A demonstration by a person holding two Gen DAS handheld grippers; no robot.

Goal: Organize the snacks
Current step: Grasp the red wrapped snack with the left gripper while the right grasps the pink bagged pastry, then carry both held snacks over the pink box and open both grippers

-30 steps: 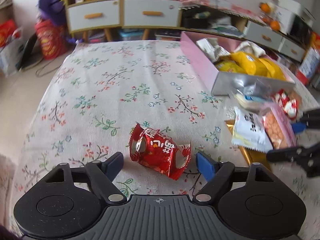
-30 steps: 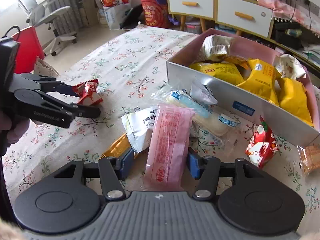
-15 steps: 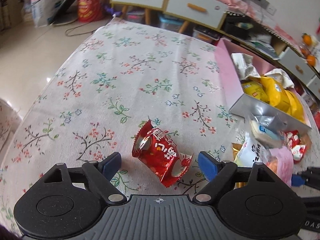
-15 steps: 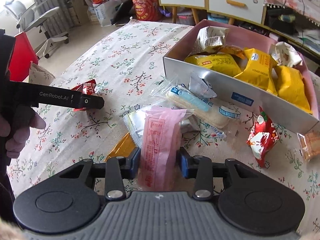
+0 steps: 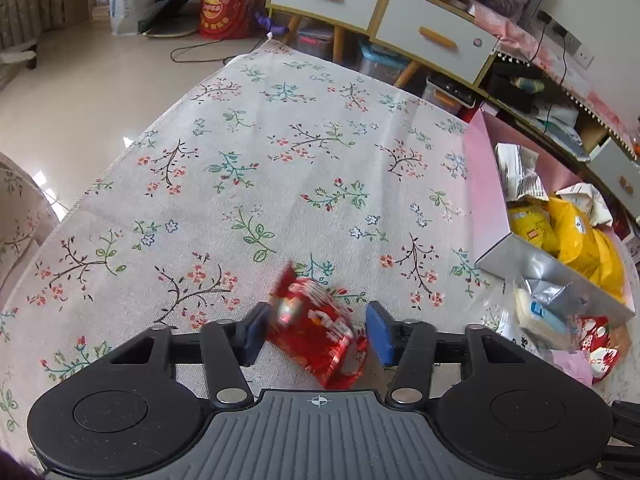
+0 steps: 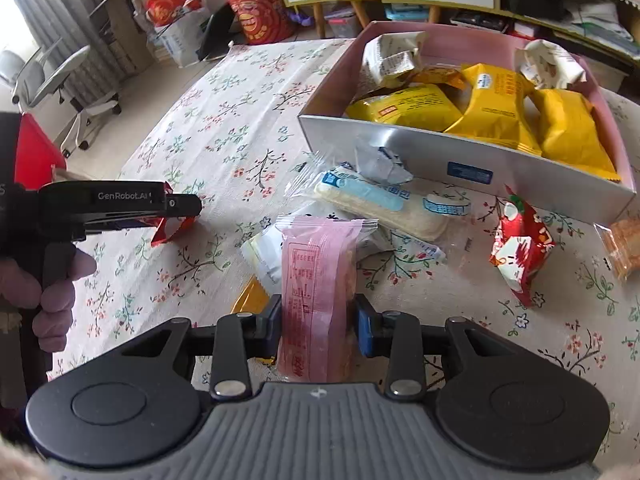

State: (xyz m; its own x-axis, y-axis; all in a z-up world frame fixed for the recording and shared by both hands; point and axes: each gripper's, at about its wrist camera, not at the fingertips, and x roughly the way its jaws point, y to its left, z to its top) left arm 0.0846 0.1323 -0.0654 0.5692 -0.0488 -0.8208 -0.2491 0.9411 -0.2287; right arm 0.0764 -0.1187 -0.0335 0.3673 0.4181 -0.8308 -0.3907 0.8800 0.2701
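Observation:
My left gripper [image 5: 316, 334] has closed around a red snack packet [image 5: 318, 338]; the left pad touches it, the right blue pad sits just beside it. The packet looks blurred, lifted off the floral tablecloth [image 5: 260, 184]. The same gripper [image 6: 176, 206] shows in the right wrist view with the red packet [image 6: 172, 230] in it. My right gripper [image 6: 316, 320] is shut on a pink snack packet [image 6: 316, 280], held upright. The pink box [image 6: 460, 160] holds yellow packets [image 6: 496, 108] and white packets.
Loose snacks lie in front of the box: a clear-wrapped white bar [image 6: 380, 204], a white packet [image 6: 264, 252], an orange-yellow packet [image 6: 250, 300], a red-and-white packet [image 6: 520, 252] and a cracker pack [image 6: 622, 244]. White drawers [image 5: 424, 36] stand beyond the table.
My left gripper's jaws have narrowed onto the red packet, which has tilted and come up. My right gripper has closed fully on the pink packet and raised it.

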